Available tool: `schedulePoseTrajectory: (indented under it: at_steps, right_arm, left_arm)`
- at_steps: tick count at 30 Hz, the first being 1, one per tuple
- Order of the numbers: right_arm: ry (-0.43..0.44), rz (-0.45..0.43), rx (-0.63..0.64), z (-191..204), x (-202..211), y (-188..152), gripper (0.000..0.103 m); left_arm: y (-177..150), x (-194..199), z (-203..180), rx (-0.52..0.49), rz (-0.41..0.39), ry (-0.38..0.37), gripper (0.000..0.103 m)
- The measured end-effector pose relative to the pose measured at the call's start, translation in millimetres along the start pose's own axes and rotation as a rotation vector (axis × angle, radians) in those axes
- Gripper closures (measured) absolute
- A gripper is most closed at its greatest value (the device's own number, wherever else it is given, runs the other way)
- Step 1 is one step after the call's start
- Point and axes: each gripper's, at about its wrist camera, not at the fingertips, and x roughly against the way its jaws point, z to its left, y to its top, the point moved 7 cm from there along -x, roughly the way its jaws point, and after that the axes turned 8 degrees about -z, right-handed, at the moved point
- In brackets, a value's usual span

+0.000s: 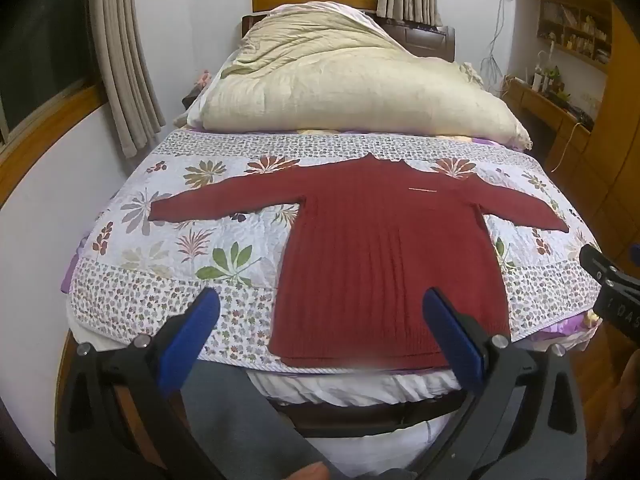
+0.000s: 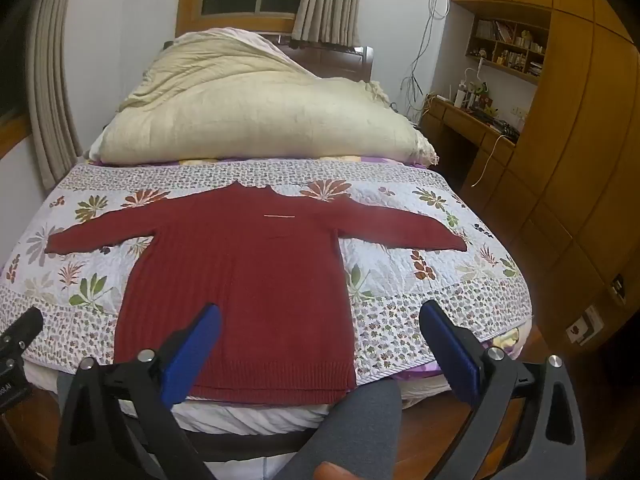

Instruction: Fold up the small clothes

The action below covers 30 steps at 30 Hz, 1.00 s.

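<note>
Bedroom, foot of a bed [image 1: 360, 388]. Nearest: left gripper [image 1: 320, 336] and right gripper [image 2: 320, 340], jaws spread wide, gripping nothing, short of the hem. Beyond, on a quilted floral bedspread [image 1: 160, 240]: red ribbed knit sweater [image 1: 384, 248], flat, sleeves outstretched. Folding not yet begun; next likely pinching a sleeve inward. Farthest: bulky cream duvet [image 1: 340, 88].

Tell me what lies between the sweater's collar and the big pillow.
Only bare floral quilt separates sweater and pillow, seen in both views.
</note>
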Motion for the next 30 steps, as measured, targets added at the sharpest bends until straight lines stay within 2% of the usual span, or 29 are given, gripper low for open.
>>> schedulePoseTrajectory:
  at_steps: [30]
  right_arm:
    - [-0.004, 0.005, 0.003, 2.1, -6.3, 2.4, 0.004]
  left_arm:
    - [6.0, 2.0, 2.3, 0.000, -0.003, 0.022, 0.003]
